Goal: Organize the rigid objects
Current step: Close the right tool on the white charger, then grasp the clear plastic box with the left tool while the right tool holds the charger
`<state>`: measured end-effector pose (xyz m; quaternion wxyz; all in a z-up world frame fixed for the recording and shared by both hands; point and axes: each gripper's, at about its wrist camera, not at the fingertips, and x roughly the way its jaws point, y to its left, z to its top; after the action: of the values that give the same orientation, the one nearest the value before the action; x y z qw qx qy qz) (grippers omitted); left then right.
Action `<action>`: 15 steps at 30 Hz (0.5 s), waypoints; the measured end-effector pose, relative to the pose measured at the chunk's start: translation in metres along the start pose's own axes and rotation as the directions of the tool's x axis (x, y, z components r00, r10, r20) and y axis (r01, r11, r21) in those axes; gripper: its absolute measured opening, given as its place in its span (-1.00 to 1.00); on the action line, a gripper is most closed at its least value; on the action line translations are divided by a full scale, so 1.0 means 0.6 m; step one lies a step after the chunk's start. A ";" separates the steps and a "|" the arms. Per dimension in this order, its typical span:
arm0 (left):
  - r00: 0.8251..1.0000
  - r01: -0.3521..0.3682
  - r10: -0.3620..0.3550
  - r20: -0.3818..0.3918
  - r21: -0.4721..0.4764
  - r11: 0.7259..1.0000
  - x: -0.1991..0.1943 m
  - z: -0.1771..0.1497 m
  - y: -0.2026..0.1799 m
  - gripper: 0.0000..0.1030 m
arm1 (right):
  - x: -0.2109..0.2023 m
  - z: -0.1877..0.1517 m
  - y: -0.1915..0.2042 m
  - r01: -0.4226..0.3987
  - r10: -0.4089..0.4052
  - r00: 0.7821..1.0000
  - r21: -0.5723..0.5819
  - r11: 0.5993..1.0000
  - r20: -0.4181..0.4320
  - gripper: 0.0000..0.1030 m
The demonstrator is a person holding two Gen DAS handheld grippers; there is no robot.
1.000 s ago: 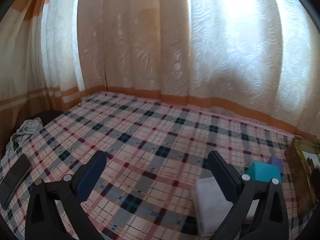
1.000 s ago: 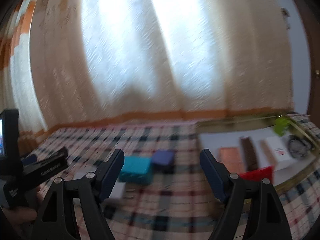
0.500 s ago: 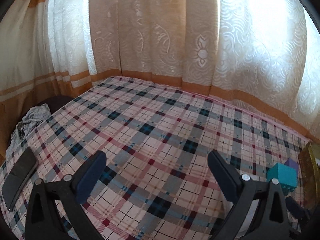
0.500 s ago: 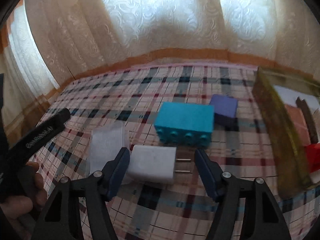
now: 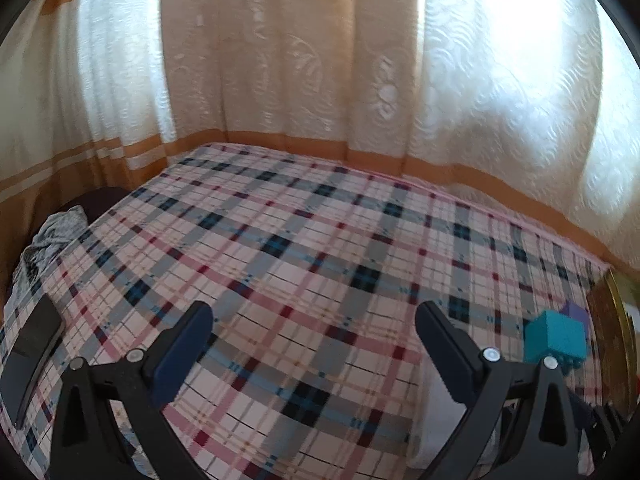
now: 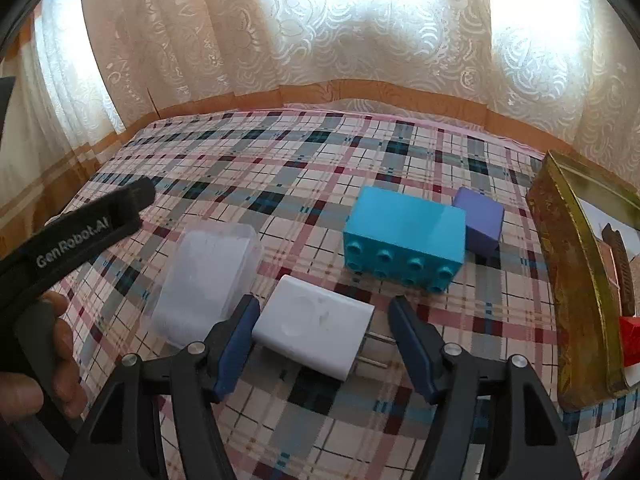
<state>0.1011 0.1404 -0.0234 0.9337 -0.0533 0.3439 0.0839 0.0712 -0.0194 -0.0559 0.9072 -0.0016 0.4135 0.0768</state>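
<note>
The white charger (image 6: 316,322) is lying on the plaid cloth (image 6: 280,168) between the jaws of the right gripper (image 6: 324,316), which is standing partly open, not yet pressing. A clear case (image 6: 208,276), teal brick (image 6: 404,238) and purple block (image 6: 480,220) are waiting nearby; several items are already sitting in the gold tray (image 6: 576,280). The left gripper (image 5: 312,340) is hovering wide open, empty.

One legible marking found: white lettering "GenRobot.AI" runs along the black plastic side of the left gripper (image 6: 86,236), seen in the right wrist view. No other text, label or number reads clearly on any item.
</note>
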 end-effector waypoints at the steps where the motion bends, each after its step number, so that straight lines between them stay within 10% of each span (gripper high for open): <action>1: 1.000 0.009 -0.009 -0.007 0.017 1.000 0.000 -0.001 -0.006 0.99 | -0.003 -0.003 -0.006 -0.013 0.013 1.000 0.005 1.000 0.001 0.34; 5: 0.996 0.090 -0.087 -0.036 0.094 0.992 -0.001 -0.008 -0.034 0.99 | -0.041 -0.013 -0.046 -0.116 0.111 0.989 0.043 0.992 0.099 0.34; 15: 0.984 0.178 -0.162 -0.079 0.257 0.950 -0.012 -0.037 -0.102 0.99 | -0.133 -0.034 -0.071 -0.041 0.056 0.938 -0.051 0.998 0.343 0.34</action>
<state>0.0937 0.0759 -0.0328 0.9261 0.0395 0.3726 -0.0448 0.0101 -0.0737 -0.0120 0.9631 0.0026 0.2467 0.1072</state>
